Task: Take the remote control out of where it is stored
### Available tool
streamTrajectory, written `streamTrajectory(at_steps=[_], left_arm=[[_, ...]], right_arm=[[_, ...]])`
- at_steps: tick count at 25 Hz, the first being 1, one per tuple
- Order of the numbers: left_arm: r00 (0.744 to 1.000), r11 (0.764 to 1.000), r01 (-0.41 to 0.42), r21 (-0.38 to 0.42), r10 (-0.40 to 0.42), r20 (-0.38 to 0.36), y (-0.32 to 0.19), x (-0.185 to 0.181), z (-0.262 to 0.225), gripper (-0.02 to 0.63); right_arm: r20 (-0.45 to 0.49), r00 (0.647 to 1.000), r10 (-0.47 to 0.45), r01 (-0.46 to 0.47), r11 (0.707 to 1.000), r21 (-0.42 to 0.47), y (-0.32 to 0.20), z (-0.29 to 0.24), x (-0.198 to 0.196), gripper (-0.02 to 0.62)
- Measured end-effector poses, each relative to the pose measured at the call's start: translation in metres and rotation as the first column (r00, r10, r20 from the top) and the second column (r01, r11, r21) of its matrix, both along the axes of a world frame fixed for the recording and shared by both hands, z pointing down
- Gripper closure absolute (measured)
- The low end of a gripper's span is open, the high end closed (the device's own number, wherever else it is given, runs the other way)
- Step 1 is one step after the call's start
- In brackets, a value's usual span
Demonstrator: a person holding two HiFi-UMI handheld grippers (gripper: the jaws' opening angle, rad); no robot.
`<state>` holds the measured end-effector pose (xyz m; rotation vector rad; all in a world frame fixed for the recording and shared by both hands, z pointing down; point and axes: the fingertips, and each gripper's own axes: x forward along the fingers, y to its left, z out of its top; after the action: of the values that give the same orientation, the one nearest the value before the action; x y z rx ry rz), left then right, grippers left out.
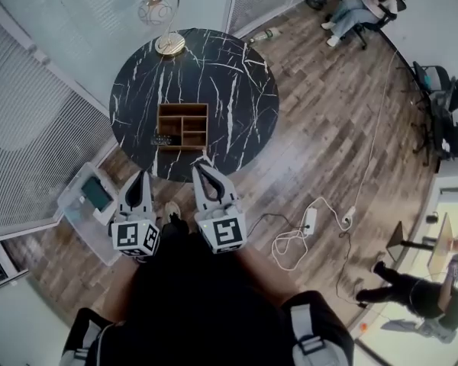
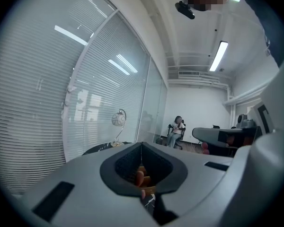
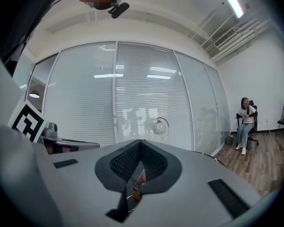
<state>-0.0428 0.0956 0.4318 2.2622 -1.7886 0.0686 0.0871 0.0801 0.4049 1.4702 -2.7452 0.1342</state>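
Remote control lies at the near-left corner of the wooden organizer on the table. Your left gripper and right gripper hang just short of that organizer, fingers clenched on nothing.

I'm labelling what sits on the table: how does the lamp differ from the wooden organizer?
The lamp stands at the far edge of the table; the wooden organizer lies nearer the middle. The lamp is tall, with a round gold base, a curved arm and a globe shade; the wooden organizer is a low brown box split into compartments. Both rest on the same round black marble top.
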Motion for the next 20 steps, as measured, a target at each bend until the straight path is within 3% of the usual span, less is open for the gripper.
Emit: streamTrajectory(at_steps=[9, 20], left_arm=[[0.996, 0.996, 0.088, -0.012, -0.087, 0.017, -0.007, 0.006, 0.004, 0.597], [1.000, 0.999, 0.011, -0.033, -0.010, 0.018, -0.030, -0.010, 0.014, 0.597]], right_arm=[[0.023, 0.999, -0.046, 0.045, 0.999, 0.009, -0.011, 0.000, 0.011, 0.594], [0.046, 0.999, 0.007, -0.007, 1.000, 0.002, -0.036, 0.003, -0.006, 0.594]])
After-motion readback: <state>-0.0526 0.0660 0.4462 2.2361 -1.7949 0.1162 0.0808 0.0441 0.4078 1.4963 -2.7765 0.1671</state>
